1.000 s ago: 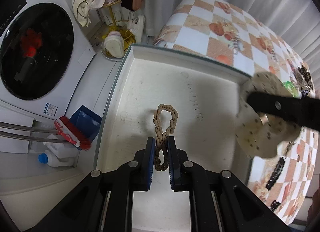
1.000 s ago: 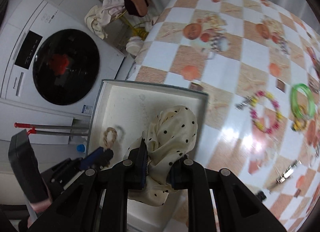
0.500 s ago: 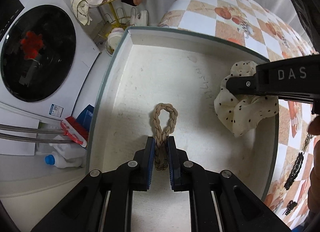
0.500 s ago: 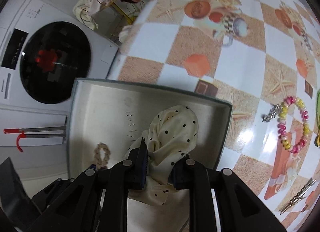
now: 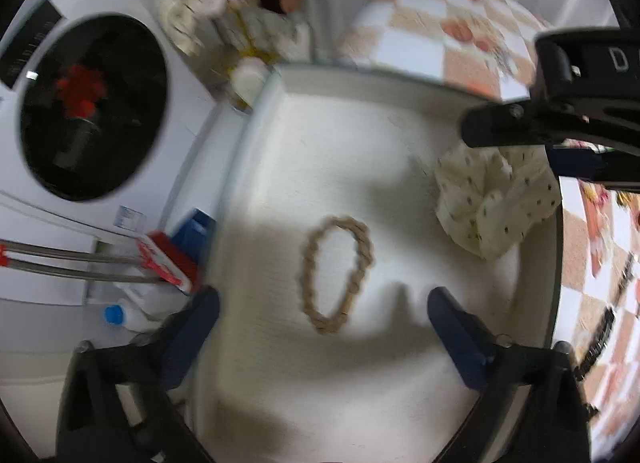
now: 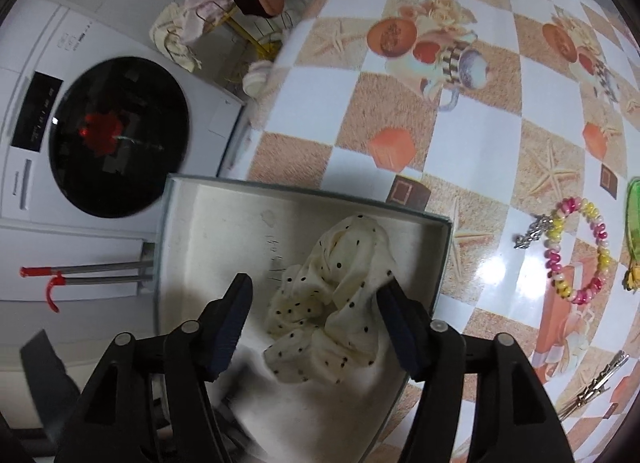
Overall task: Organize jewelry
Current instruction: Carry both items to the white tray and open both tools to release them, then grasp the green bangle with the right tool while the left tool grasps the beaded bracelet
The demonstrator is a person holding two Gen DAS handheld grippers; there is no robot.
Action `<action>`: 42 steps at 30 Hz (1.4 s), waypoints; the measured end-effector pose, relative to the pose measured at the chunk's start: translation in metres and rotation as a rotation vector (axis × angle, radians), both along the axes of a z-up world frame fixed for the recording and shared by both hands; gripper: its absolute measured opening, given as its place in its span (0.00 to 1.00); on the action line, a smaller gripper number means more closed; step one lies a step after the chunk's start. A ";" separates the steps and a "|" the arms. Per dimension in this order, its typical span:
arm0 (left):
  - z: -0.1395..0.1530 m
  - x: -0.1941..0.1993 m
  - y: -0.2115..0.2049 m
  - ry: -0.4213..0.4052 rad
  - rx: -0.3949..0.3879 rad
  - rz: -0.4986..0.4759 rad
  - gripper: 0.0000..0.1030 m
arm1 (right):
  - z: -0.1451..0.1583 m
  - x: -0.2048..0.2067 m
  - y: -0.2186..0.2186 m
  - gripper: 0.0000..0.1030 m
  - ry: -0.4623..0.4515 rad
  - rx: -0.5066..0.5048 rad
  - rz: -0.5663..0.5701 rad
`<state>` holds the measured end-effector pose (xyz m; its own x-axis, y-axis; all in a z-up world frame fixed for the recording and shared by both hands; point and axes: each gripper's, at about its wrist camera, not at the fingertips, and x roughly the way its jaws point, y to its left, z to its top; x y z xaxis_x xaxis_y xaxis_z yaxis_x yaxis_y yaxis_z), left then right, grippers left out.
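A tan braided loop (image 5: 336,273) lies flat on the floor of the white box (image 5: 256,111). My left gripper (image 5: 324,295) is above it, jaws opening wide, pads clear of the loop on both sides. A cream scrunchie with black dots (image 6: 336,295) rests in the box's right part, near the wall (image 6: 440,255). My right gripper (image 6: 317,285) straddles it with its jaws opening; the scrunchie sits loose between them, its edge brushing the right pad. In the left wrist view the scrunchie (image 5: 496,207) lies under the right gripper's black frame (image 5: 520,127).
The box stands at the corner of a checkered tablecloth (image 6: 440,135). On the cloth to the right lie a pink and yellow bead bracelet (image 6: 580,251), a silver charm (image 6: 530,231), a green ring (image 6: 634,223) and metal clips (image 6: 592,387). A washing machine (image 6: 116,135) stands beyond the table edge.
The left jaws let go of the braided loop and swung wide; the loop now lies rounder on the box floor. The right jaws spread off the scrunchie, which has sunk into the box.
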<state>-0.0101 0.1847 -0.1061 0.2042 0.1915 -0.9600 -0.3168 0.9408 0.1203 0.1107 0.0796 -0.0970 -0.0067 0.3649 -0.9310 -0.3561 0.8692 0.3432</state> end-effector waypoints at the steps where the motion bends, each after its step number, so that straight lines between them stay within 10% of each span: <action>1: 0.002 0.000 -0.001 0.001 -0.005 -0.014 1.00 | 0.004 0.000 -0.002 0.66 -0.004 0.007 -0.003; 18: 0.033 0.001 -0.037 0.010 -0.026 -0.115 1.00 | 0.053 -0.015 -0.104 0.81 -0.031 0.030 -0.184; 21: 0.041 0.008 -0.052 0.002 -0.028 -0.150 1.00 | 0.055 -0.018 -0.132 1.00 -0.022 0.026 -0.228; 42: 0.046 0.088 -0.160 0.022 -0.171 -0.236 1.00 | 0.059 0.009 -0.284 1.00 -0.035 -0.100 -0.441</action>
<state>0.0777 0.0252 -0.0599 0.2029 -0.0233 -0.9789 -0.0860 0.9954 -0.0416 0.1194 -0.2039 -0.0381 0.1615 0.2344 -0.9586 0.0459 0.9685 0.2446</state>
